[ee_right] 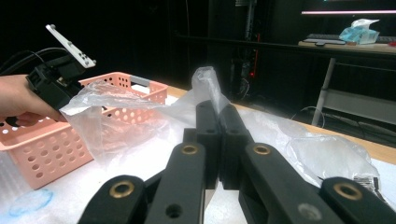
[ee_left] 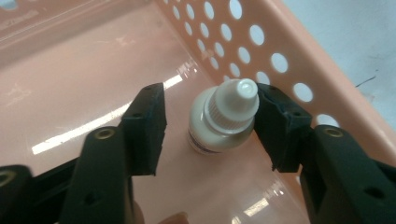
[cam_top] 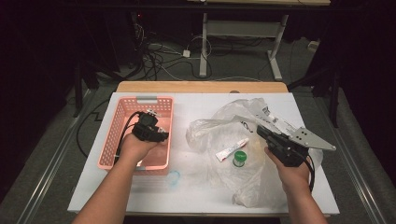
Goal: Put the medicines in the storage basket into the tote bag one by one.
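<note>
**So the dropper bottle is sitting in the pink basket, jaws either side of it**

Left gripper [ee_left: 210, 126] is down inside the pink basket [cam_top: 122, 122], which sits at the left side of the bench [cam_top: 196, 198]. Between its jaws there's a little white dropper bottle [ee_left: 223, 119] with a ribbed cap, standing on the basket floor close to the perforated side wall. The jaws are apart. One pad looks right up against the cap, the other is clearly off it with a gap, so it's not clamped.

Right gripper [ee_right: 218, 135] is over on the right half of the bench, jaws pressed together on a fold of the clear plastic bag [cam_top: 219, 126], pinching it and holding it up a bit. The bag is spread crumpled across the middle and right of the bench. On it, just left of the right hand [cam_top: 293, 173], lie a white tube [cam_top: 231, 149] and a green-capped thing [cam_top: 239, 157] right beside the tube. Near the front edge, just past the basket's front right corner, there's a light blue ring [cam_top: 173, 177].
</note>
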The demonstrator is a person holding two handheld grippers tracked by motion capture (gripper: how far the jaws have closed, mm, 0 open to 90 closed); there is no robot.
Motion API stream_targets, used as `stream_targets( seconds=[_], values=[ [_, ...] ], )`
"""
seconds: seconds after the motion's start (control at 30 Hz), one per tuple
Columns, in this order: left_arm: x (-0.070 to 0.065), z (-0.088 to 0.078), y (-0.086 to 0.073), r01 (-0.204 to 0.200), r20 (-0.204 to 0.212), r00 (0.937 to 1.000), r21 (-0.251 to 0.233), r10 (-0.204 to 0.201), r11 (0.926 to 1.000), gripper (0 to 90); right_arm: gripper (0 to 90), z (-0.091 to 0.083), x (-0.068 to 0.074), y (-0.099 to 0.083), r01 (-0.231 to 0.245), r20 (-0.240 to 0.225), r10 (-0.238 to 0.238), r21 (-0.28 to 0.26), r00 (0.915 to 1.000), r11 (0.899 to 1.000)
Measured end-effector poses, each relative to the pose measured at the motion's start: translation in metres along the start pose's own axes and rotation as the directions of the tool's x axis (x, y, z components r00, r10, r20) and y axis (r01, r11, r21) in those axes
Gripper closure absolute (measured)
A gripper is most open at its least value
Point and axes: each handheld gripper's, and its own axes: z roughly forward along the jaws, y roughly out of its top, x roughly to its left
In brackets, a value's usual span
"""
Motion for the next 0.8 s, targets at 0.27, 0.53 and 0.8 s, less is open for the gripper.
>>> stream_targets(
  seconds=[0.27,0.53,0.8],
  values=[
    [-0.001,0.007,0.002,-0.016,0.01,0.9998,0.035,0.015,0.9993,55.1,90.0,-0.001,-0.001,-0.001,-0.006,0.002,0.006,0.002,1.0,1.0],
    [-0.004,0.007,0.002,-0.025,-0.014,0.9996,0.035,0.026,0.9991,57.7,90.0,0.0,-0.001,-0.001,0.002,0.0,-0.002,0.005,1.0,1.0],
    [-0.003,-0.007,0.002,-0.016,-0.025,0.9996,-0.026,0.016,0.9995,57.9,90.0,-0.001,-0.002,0.0,-0.003,0.0,0.003,0.003,1.0,1.0]
  ],
)
